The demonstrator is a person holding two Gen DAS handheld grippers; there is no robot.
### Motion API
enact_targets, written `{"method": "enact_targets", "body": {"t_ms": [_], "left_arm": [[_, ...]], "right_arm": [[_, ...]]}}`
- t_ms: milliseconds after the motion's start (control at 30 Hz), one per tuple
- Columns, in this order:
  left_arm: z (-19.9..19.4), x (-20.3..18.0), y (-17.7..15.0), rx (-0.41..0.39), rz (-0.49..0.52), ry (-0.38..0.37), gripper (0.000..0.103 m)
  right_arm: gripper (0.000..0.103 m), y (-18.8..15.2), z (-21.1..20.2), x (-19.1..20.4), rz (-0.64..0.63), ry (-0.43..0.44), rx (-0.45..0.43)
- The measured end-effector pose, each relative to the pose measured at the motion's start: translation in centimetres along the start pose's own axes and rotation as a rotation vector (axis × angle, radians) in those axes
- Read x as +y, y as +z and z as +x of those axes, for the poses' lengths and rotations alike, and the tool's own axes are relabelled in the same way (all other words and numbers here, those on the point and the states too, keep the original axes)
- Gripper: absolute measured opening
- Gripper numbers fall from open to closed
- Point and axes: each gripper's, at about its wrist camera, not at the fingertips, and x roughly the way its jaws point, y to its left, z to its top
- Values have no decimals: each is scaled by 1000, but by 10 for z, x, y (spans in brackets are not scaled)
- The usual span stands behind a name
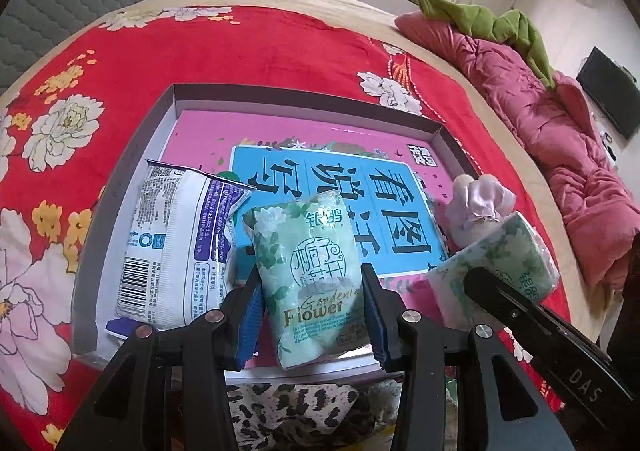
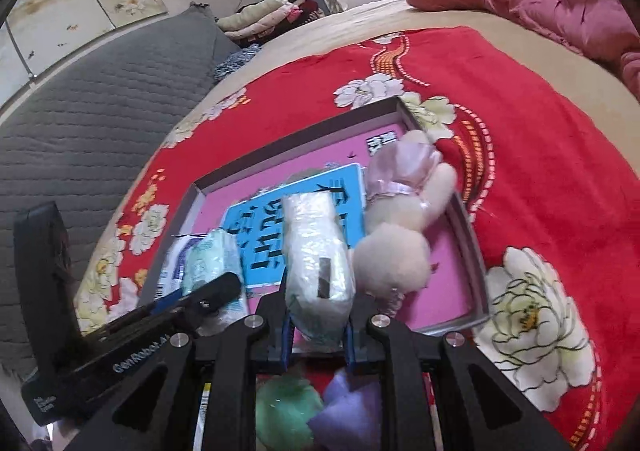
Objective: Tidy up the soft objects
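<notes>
A shallow grey box point(image 1: 304, 97) lies on the bed with a pink book and a blue book point(image 1: 340, 207) flat inside. My left gripper point(image 1: 312, 291) is shut on a green Gardenia Flower tissue pack point(image 1: 308, 271), held upright over the box's near side. A white and purple packet point(image 1: 176, 247) leans to its left. My right gripper point(image 2: 318, 327) is shut on a second green tissue pack point(image 2: 316, 263), which also shows in the left wrist view point(image 1: 496, 271). A cream plush toy in a lilac dress point(image 2: 400, 235) lies in the box just right of it.
The box rests on a red floral blanket point(image 1: 240, 51). A pink quilt point(image 1: 560, 139) with a green cloth lies at the right, and a grey quilted pad point(image 2: 80, 123) at the left. Leopard-print fabric point(image 1: 296, 411) and green and purple soft items point(image 2: 320, 411) sit under the grippers.
</notes>
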Motion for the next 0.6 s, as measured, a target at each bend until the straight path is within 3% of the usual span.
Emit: {"method": "enact_targets", "body": {"t_ms": [600], "left_arm": [[-1,-4,0,17,32,20,48]], "right_arm": [[33,2,-29,-4,-76,-127,-33]]}}
